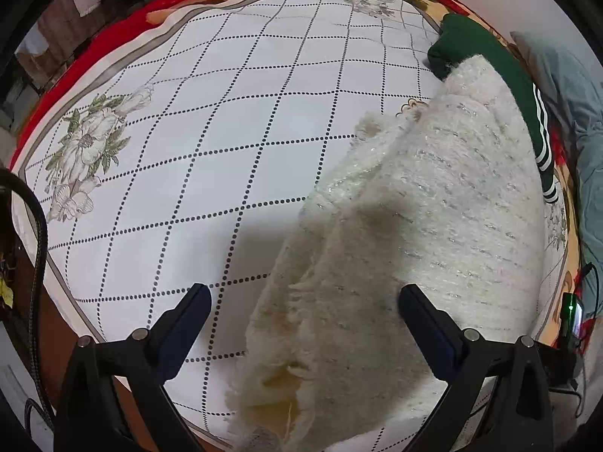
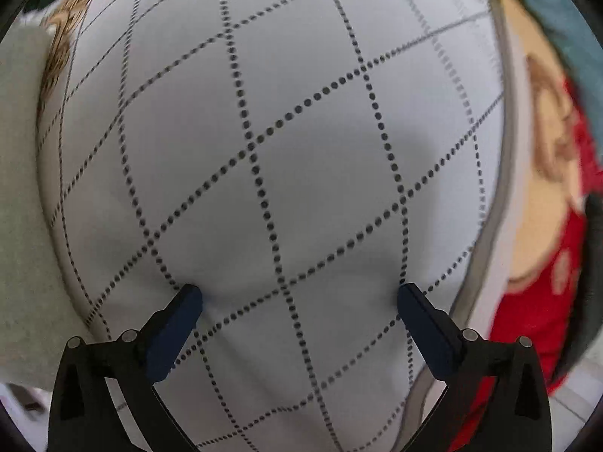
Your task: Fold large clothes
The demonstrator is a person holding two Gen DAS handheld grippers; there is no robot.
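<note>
One fluffy cream garment [image 1: 395, 226] with thin silver threads lay on the white bedsheet [image 1: 226, 113], toward its right side, and one edge was partly turned over. No label or writing could be read on it. The left gripper [image 1: 305, 297] hung above it with jaws spread wide, and the pads did not press the cloth. Behind it lay a dark green garment [image 1: 486, 60] with white stripes. The right gripper [image 2: 300, 297] pointed down at the bare sheet, jaws also spread wide and holding nothing; the cream garment showed only at the left edge of its view.
</note>
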